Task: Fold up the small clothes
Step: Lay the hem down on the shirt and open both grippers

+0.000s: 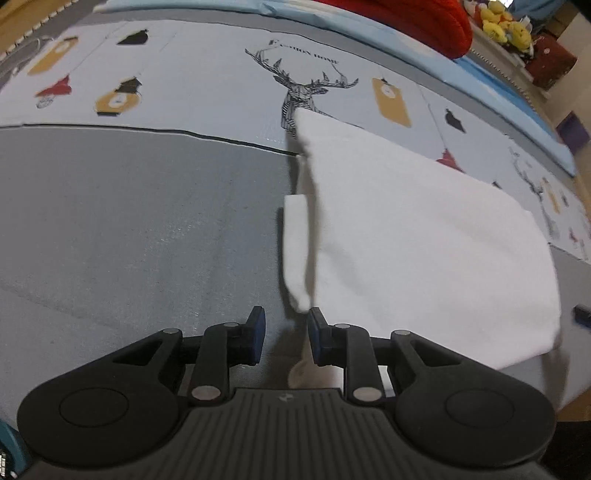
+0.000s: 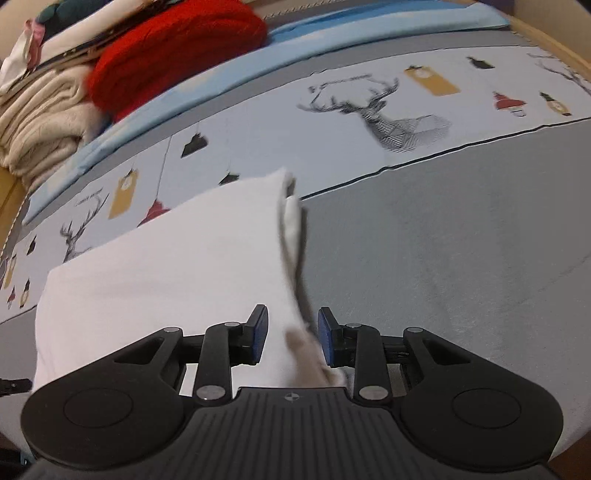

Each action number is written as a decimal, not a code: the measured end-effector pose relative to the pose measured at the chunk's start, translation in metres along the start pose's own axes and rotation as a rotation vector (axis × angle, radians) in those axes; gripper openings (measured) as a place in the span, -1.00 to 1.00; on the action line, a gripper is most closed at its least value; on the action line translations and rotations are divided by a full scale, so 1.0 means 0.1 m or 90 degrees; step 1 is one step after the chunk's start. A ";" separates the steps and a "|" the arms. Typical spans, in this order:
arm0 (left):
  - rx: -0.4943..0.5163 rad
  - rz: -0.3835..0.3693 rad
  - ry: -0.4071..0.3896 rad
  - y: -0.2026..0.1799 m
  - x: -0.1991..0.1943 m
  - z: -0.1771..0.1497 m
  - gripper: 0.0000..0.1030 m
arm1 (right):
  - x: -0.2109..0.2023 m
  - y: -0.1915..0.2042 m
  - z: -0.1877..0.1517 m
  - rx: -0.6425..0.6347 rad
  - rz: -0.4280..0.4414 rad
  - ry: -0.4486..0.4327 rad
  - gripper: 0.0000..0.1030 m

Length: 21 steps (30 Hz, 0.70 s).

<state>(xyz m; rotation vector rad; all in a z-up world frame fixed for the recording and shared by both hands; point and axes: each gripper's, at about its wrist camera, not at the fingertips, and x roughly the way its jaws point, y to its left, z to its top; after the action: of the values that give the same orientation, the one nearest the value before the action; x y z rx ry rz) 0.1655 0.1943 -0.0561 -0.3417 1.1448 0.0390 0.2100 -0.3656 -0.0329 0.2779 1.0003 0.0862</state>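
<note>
Work surface is a grey padded mat (image 1: 129, 229) with a pale printed band of line-drawn stag heads (image 1: 306, 92) and hanging lantern motifs, then a light blue sheet (image 2: 207, 74) along the far edge. Beyond that in the right wrist view: a red knitted garment (image 2: 177, 48) next to a stack of cream knitted clothes (image 2: 40, 122); left wrist view also catches yellow plush toys (image 1: 502, 22) on a shelf in the far corner. The task item, a white folded cloth garment (image 1: 424, 251), lies flat on the mat, partly over the printed band, with a narrower white flap sticking out from under its left edge in the left wrist view. Left gripper (image 1: 286, 336): blue-padded jaws parted a small way, nothing between the pads; the lower tip of that flap sits just ahead of the gap, not pinched. Right gripper (image 2: 291, 338): jaws parted a bit more, the garment's right edge (image 2: 295, 325) runs through the gap but pads don't press it, left pad over the cloth, right pad over bare mat. No grip on either side. Open grey mat left of the garment in the left view and right of it in the right view.
</note>
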 end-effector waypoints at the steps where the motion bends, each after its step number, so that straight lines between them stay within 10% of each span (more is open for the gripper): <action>1: -0.006 -0.017 0.005 0.02 0.00 0.00 -0.48 | 0.03 -0.04 -0.02 0.003 -0.012 0.014 -0.39; 12: 0.082 -0.039 0.064 -0.09 0.11 -0.12 -0.71 | 0.30 0.10 -0.24 -0.085 -0.048 0.100 -0.39; 16: 0.072 -0.044 0.020 -0.01 -0.02 -0.10 -1.00 | 0.27 0.10 -0.26 -0.094 -0.031 0.103 -0.92; 21: 0.095 -0.020 0.057 -0.01 0.07 -0.15 -1.00 | 0.06 -0.09 -0.16 -0.016 0.005 0.039 -0.94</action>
<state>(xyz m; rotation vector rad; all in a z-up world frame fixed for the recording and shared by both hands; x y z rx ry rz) 0.1556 0.1880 -0.0675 -0.2301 1.2236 -0.0893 0.1993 -0.3704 -0.0481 0.2571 1.0584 0.1154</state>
